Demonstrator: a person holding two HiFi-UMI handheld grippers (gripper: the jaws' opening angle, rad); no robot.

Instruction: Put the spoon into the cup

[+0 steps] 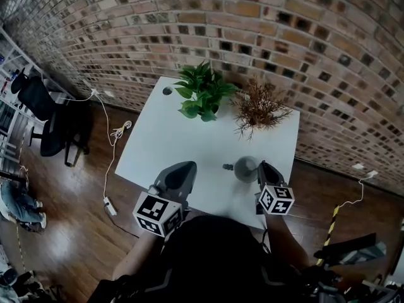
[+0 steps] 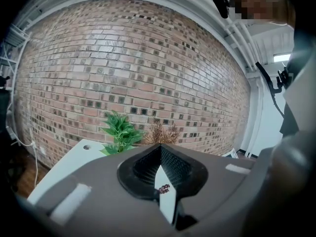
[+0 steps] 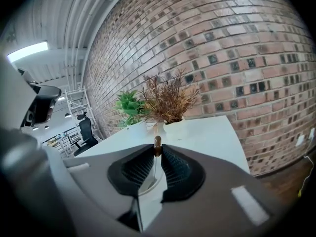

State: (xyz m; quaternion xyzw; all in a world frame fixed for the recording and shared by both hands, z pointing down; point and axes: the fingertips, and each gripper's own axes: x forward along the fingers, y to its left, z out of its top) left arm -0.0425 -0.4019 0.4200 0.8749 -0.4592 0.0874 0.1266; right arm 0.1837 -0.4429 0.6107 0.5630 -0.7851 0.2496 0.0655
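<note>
**Asker:** What is your right tool doing?

**Me:** My right tool (image 3: 157, 151) is clamped on the spoon (image 3: 157, 143). The pads pinch its thin stem, and its brown end pokes up just past the tips.

**Asker:** And where is the cup?

**Me:** The grey cup (image 1: 245, 169) stands on the white bench (image 1: 164, 137), close to the near edge and right of the middle. From the head view, my right tool's tips sit just beside the cup on its right. In the right gripper view the stem runs down behind the tips toward a pale rim in the gap. I can't tell whether the spoon's lower end is inside the cup, or what the cup holds.

**Asker:** And your left tool?

**Me:** My left tool (image 2: 160, 146) has its jaws closed tip to tip. It hangs over the near edge, left of the cup and apart from it.

**Asker:** What else is around?

**Me:** A green plant (image 1: 203, 92) stands at the middle of the far edge. A dried plant (image 1: 259, 106) is beside it, toward the far right corner. Both are well apart from the cup. A round hole (image 1: 167, 90) sits at the far left corner. A brick wall (image 1: 252, 17) rises behind the far edge. Off the left edge a cable (image 1: 113, 137) trails over the wooden floor (image 1: 69, 219), near an office chair (image 1: 44, 118).
</note>
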